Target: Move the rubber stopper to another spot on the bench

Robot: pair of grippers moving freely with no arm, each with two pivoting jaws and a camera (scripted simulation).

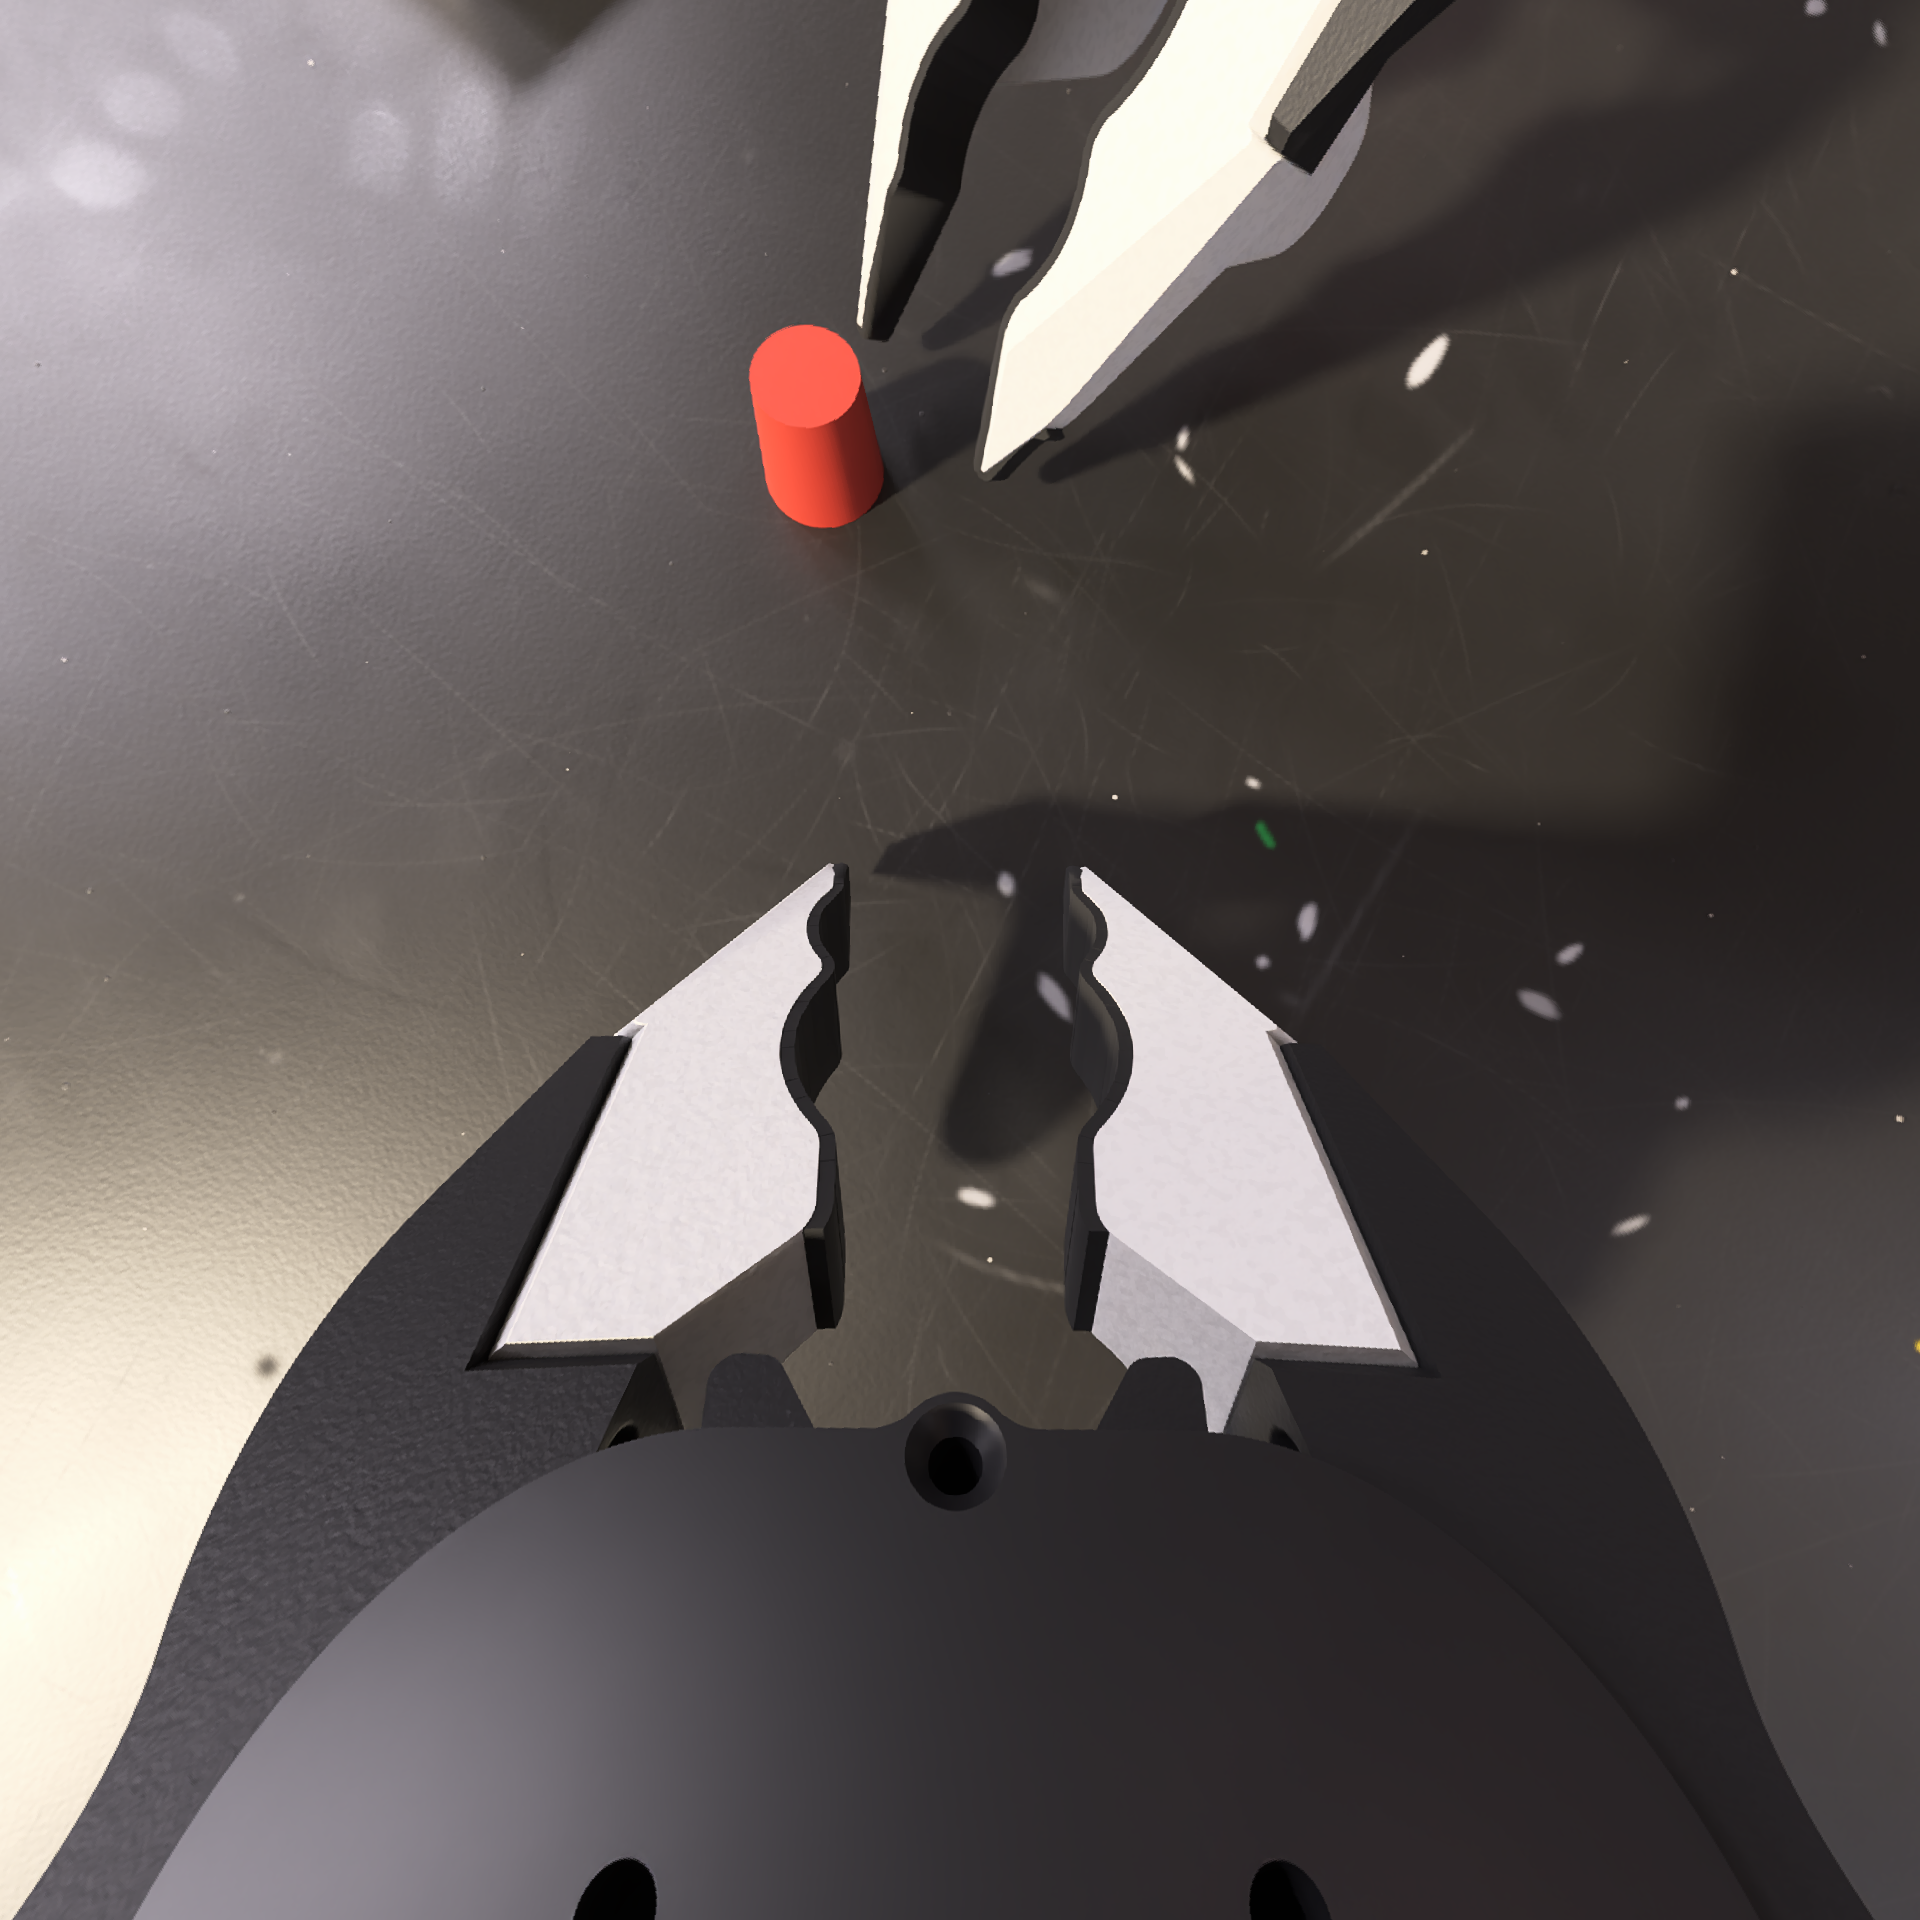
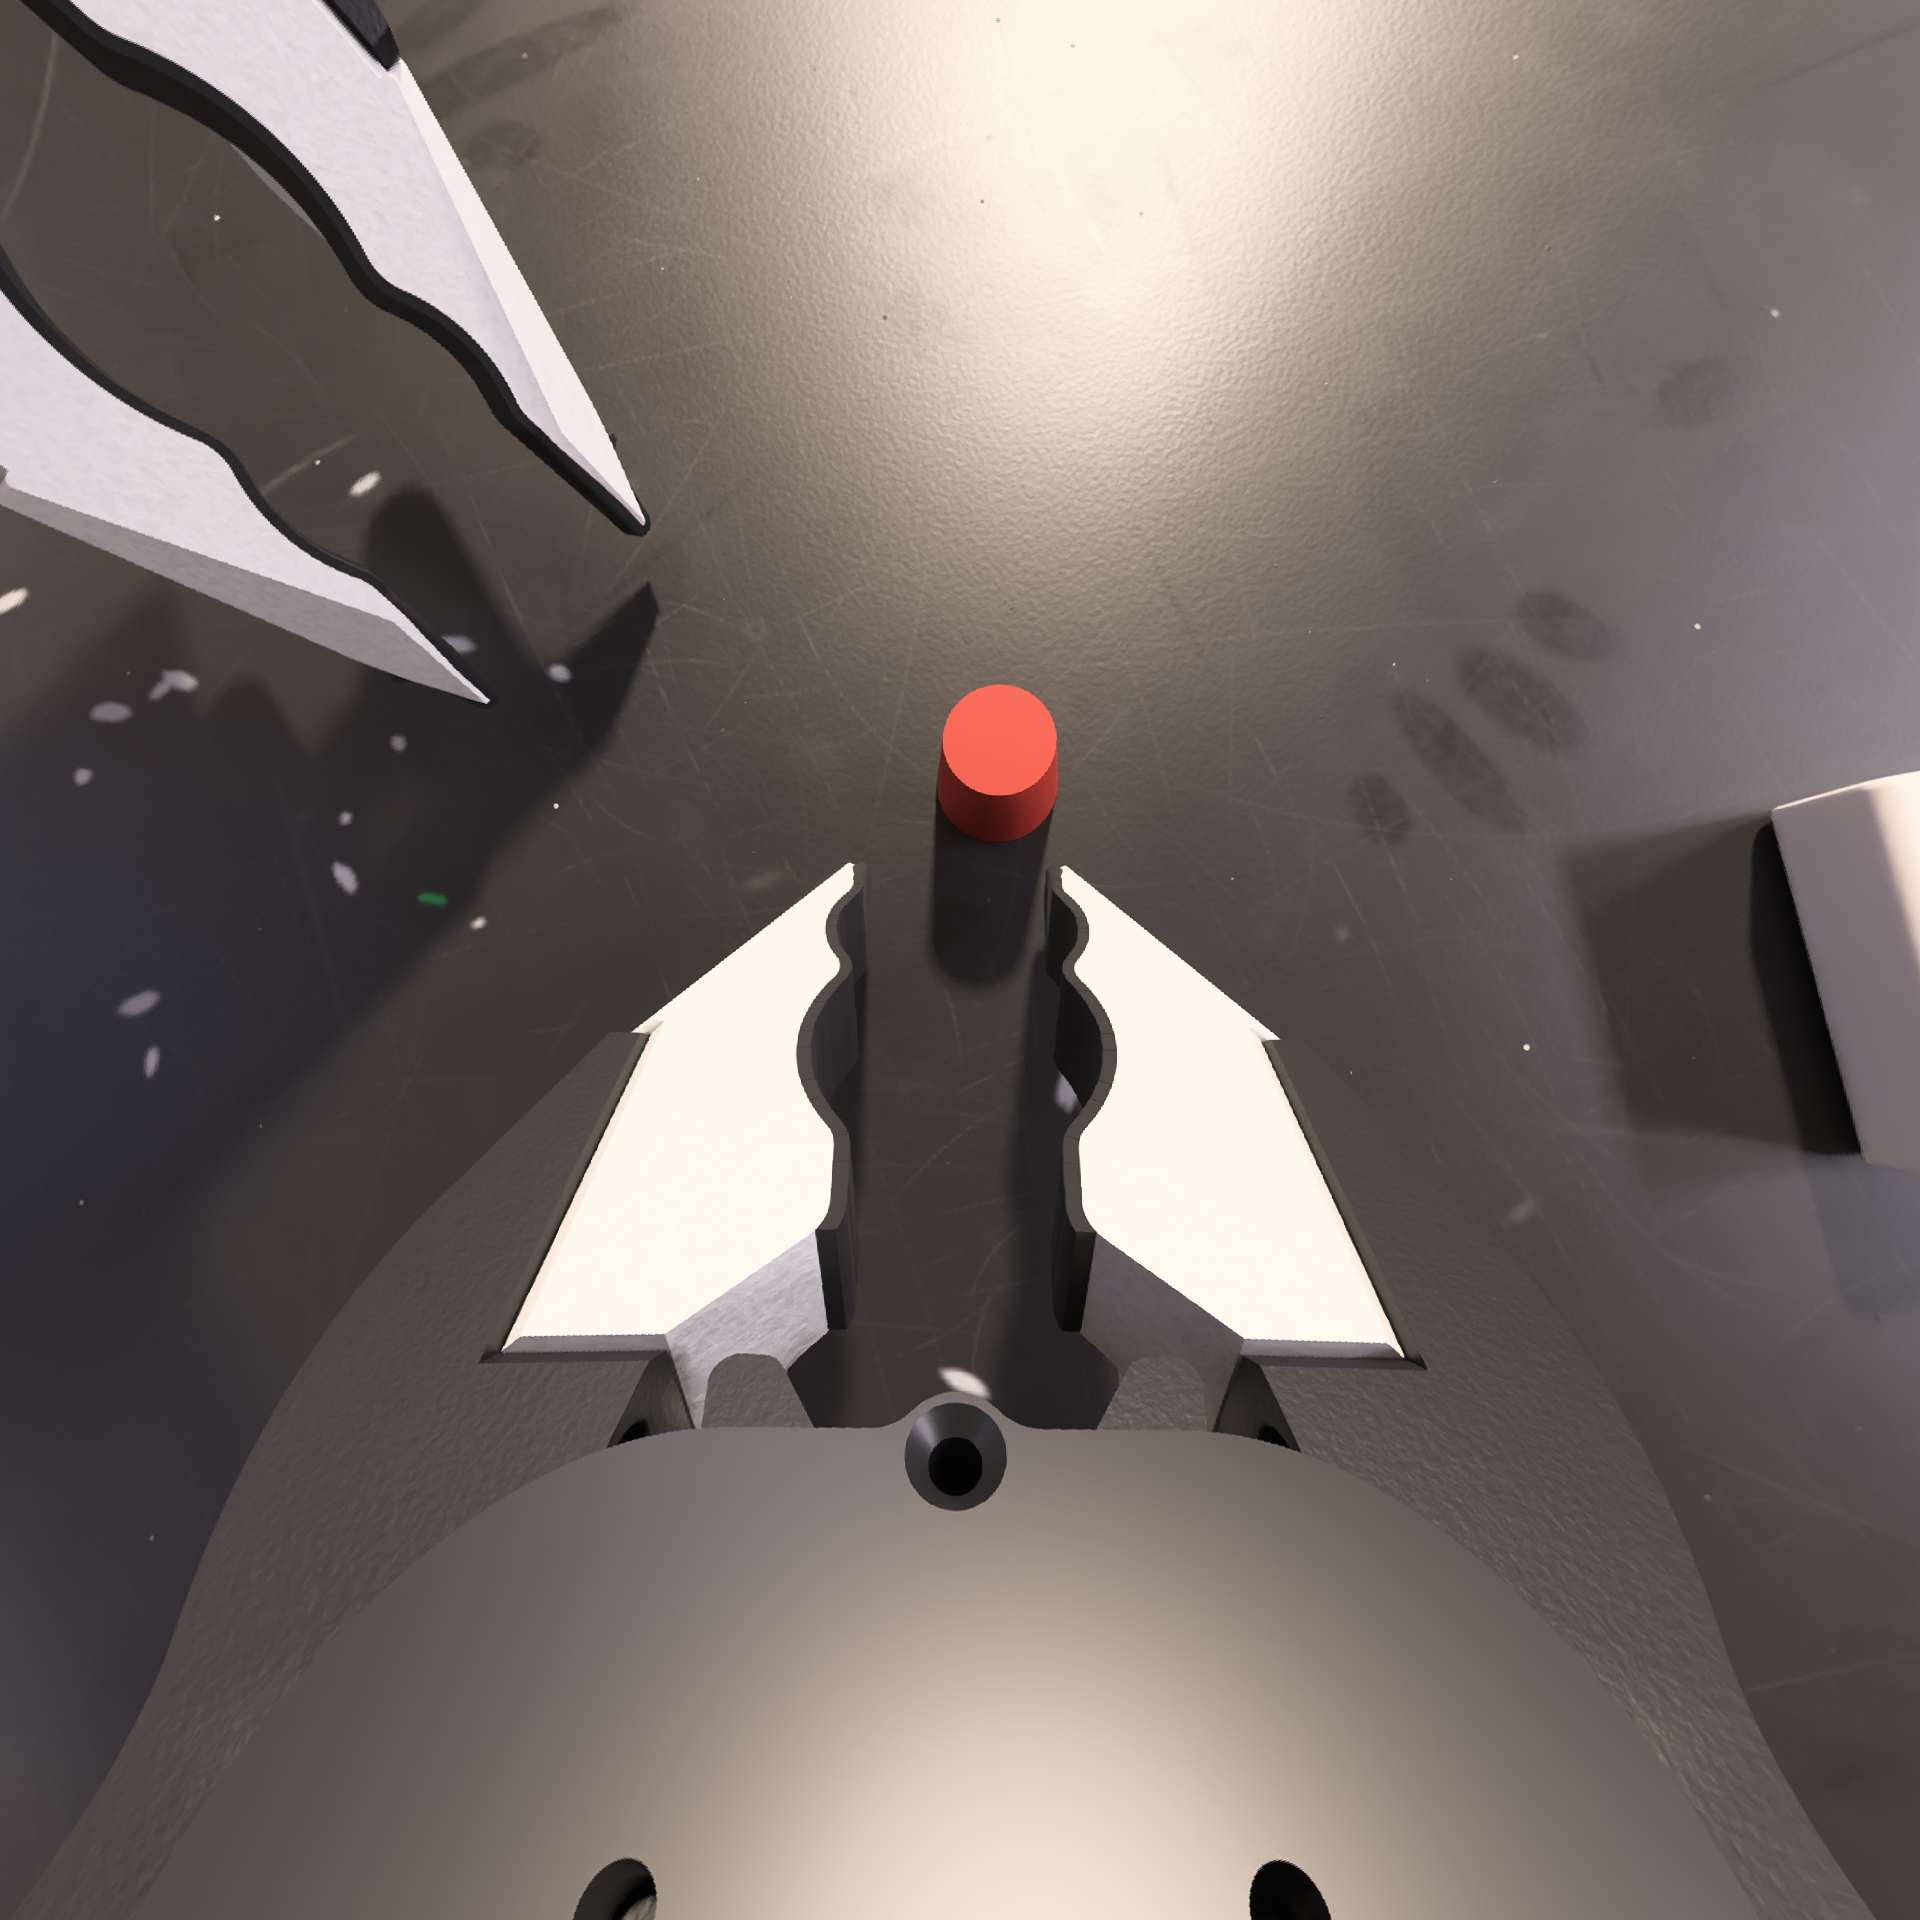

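A red rubber stopper [image 1: 814, 428] stands upright on the dark scratched bench [image 1: 416, 675]. In the right wrist view the stopper [image 2: 998, 761] stands just beyond my right gripper's [image 2: 956, 868] open, empty fingertips, on their centre line. In the left wrist view my left gripper [image 1: 957, 868] is open and empty, well short of the stopper. The right gripper [image 1: 935, 400] shows there at the top, tips down beside the stopper's right. The left gripper [image 2: 566, 613] shows at the upper left of the right wrist view.
A white block [image 2: 1860, 966] sits on the bench at the right edge of the right wrist view. Small white flecks and one green fleck [image 1: 1264, 834] lie scattered on the bench. Dark smudges [image 2: 1496, 707] mark the surface right of the stopper.
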